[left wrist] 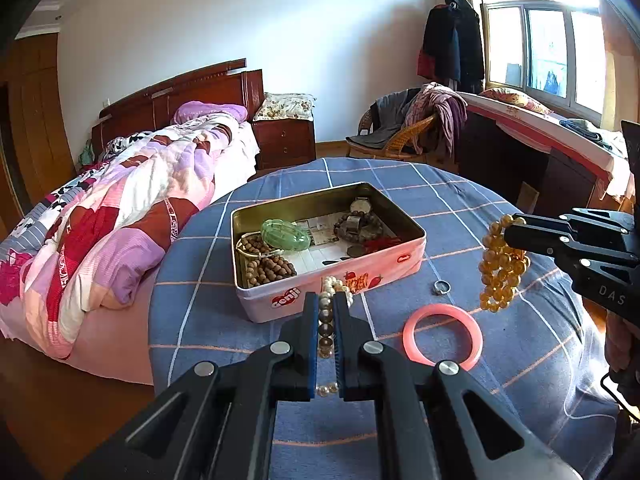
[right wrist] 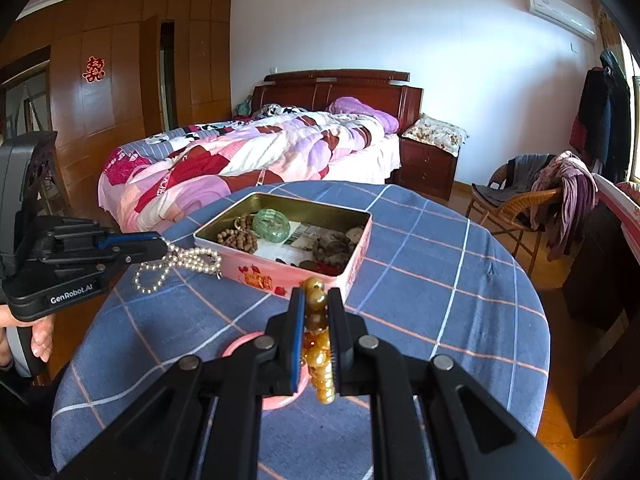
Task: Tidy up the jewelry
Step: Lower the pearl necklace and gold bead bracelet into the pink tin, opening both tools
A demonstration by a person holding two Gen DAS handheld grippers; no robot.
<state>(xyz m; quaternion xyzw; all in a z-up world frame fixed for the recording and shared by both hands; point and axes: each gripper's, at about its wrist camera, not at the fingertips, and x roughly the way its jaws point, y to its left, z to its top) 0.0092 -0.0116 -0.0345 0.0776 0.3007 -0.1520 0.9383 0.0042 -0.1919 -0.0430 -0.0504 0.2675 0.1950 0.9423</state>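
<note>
Left gripper (left wrist: 328,308): jaws clenched on a strand of small round pearl beads (left wrist: 326,320), which droops in loops clear of the desk (left wrist: 500,360), just left of the tin. Right gripper (right wrist: 316,304): jaws clenched on a bunch of glossy amber beads (right wrist: 318,354), hanging above the checked blue cloth. Open rectangular pink tin (left wrist: 320,286), brassy inside, holds wooden beads and a ribbed green glass bangle (left wrist: 286,234). A smooth pink ring bangle (left wrist: 442,336) and small metal ring (left wrist: 442,288) lie flat on the cloth beside it.
</note>
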